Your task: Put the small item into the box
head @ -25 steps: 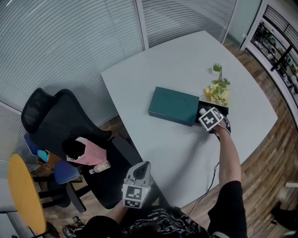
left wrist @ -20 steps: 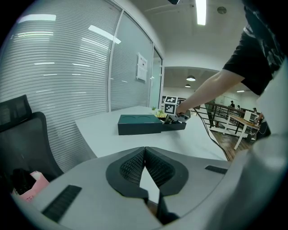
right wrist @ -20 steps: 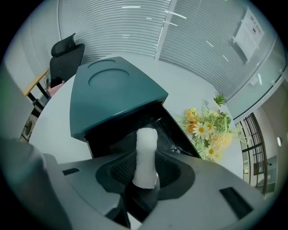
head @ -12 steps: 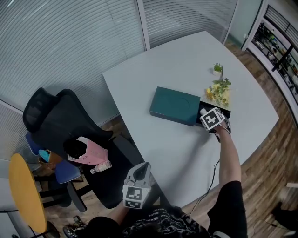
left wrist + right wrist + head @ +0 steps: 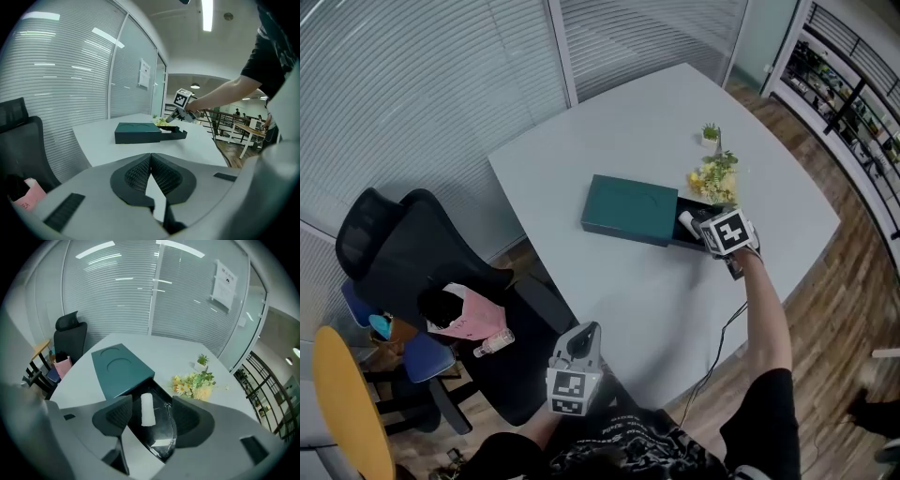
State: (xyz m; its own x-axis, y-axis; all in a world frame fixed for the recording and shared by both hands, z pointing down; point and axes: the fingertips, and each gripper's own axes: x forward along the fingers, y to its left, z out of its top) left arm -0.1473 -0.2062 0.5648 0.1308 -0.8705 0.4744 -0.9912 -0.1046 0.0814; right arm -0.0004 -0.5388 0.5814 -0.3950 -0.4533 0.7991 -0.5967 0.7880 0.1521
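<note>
I see the pale grey surface (image 5: 609,141) mid-frame, carrying a teal box (image 5: 630,208) at centre, yellow flowers (image 5: 712,180) just right of it, and a small potted plant (image 5: 710,134) above them.

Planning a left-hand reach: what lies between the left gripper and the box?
Only bare table; head view shows it, from left gripper to box.

The box drawer (image 5: 159,432) has its near end hidden behind the body of the right claw (image 5: 151,413) — beyond the claw, up and right, the wall notice (image 5: 224,280) carries print too small to read.
</note>
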